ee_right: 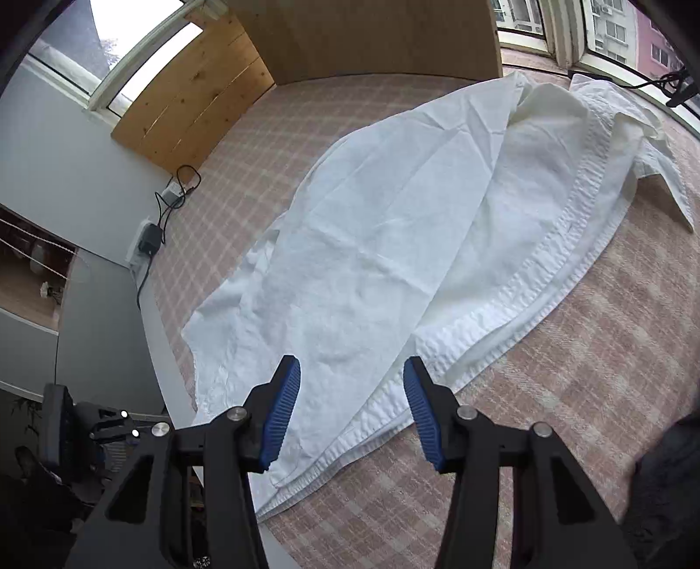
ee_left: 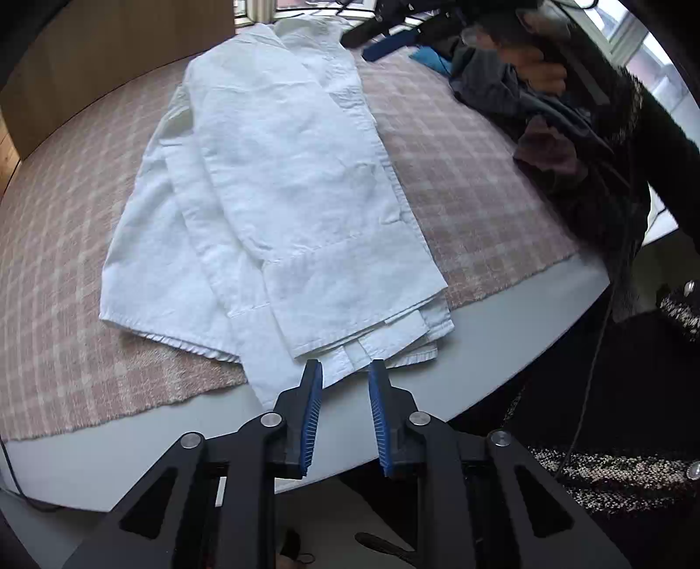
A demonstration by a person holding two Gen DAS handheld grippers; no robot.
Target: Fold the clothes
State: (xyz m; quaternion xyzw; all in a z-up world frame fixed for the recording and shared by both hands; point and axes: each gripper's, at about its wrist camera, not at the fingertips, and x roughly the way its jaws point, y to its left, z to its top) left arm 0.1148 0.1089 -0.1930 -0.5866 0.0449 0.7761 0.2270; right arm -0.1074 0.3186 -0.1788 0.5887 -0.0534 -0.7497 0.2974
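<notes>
White shirt [ee_left: 280, 184] lies folded lengthwise on pink checked cloth [ee_left: 472, 175], stretching away ahead of both grippers. Left gripper [ee_left: 345, 372] jaws parted, nothing between, tips just short of shirt's near cuff end. Right gripper [ee_right: 352, 372] jaws apart over shirt's [ee_right: 393, 227] hem edge, not pinching.

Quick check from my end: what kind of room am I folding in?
Probably a room in a flat: a table under a pink checked cloth with a white shirt on it, windows facing apartment blocks, and a wooden board.
</notes>
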